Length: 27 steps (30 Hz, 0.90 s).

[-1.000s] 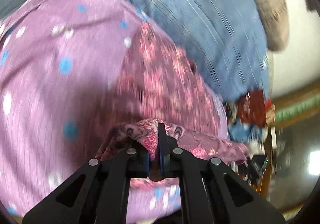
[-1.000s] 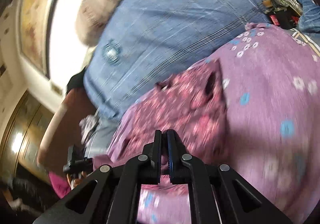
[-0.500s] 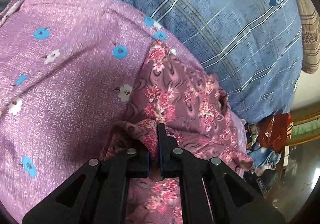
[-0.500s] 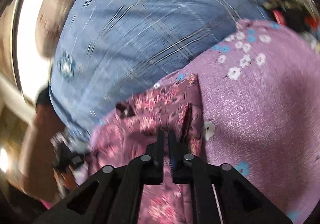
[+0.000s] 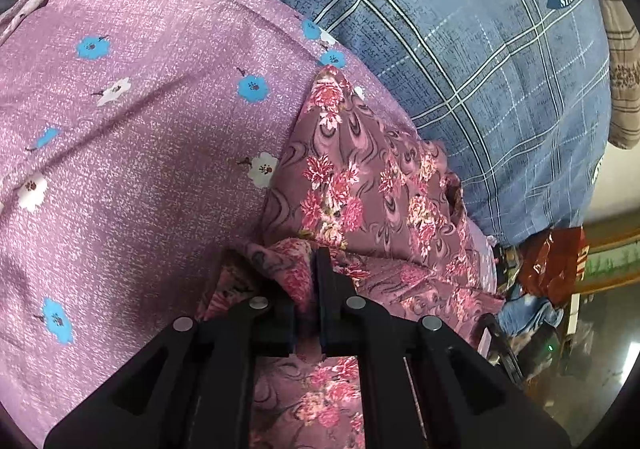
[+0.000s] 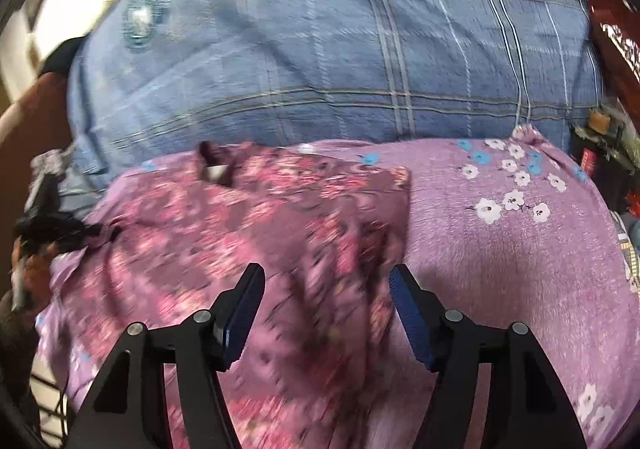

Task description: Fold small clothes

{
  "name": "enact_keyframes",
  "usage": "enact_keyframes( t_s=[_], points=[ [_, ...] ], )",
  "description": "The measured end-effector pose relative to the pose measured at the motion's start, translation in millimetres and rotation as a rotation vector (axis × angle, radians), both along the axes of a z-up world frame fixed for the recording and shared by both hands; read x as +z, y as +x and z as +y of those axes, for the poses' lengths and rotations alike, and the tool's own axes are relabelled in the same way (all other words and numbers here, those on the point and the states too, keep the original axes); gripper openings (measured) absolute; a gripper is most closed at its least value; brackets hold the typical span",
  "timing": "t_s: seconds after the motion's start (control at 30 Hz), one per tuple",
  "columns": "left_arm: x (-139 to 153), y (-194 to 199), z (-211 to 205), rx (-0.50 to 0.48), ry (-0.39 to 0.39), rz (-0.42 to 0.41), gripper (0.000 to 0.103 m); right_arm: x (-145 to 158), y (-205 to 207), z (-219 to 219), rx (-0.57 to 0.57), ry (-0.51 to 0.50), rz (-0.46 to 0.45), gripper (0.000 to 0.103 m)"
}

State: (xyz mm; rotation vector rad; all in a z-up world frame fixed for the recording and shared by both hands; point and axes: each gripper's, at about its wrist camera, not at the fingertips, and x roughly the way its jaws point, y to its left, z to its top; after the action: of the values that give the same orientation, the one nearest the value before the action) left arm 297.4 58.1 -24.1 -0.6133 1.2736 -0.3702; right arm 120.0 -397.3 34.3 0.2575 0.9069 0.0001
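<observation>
A wide blue plaid bedcover filled the background. On it lay a lilac sheet dotted with small blue and white flowers. On the sheet rested the thing to be folded, a small mauve floral garment, spread fairly flat toward its far edge and bunched near the camera.

The left gripper was clamped on a raised ridge of that garment, the cloth pinched up between its closed jaws. In the right wrist view, which was blurred, the right gripper had its jaws opening; the garment lay beneath and between them, but the blue pads did not press on it.

The cloth looked thin, light and limp, likely to sag and wrinkle rather than hold a shape, and perhaps to slide on the sheet below. Judging by this, the best hold would be a hemmed edge or corner, taking only the top layer so the lilac sheet is not lifted with it.
</observation>
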Motion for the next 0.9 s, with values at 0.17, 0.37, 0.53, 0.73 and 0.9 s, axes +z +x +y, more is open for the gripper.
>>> enact_keyframes(
  t_s=[0.17,0.37,0.53,0.73,0.9],
  points=[
    [23.4,0.7,1.4,0.007,-0.031,-0.046,0.004,-2.6,16.2,-3.4,-0.016,0.048,-0.009,0.005],
    [38.4,46.2,-9.0,0.064,-0.029,-0.089,0.005,14.5,16.4,-48.4,-0.189,0.286,-0.189,0.004],
    [7.4,78.1,-4.7,0.069,-0.064,0.059,0.005,-37.6,42.3,-68.5,-0.300,0.333,0.008,0.005],
    [29.3,68.9,27.2,0.118,-0.154,-0.062,0.057,-38.9,31.9,-75.5,-0.311,0.382,-0.012,0.016],
    [32.5,46.5,13.1,-0.005,-0.009,-0.136,0.068,-37.4,31.1,-75.7,-0.318,0.367,0.000,0.035]
  ],
)
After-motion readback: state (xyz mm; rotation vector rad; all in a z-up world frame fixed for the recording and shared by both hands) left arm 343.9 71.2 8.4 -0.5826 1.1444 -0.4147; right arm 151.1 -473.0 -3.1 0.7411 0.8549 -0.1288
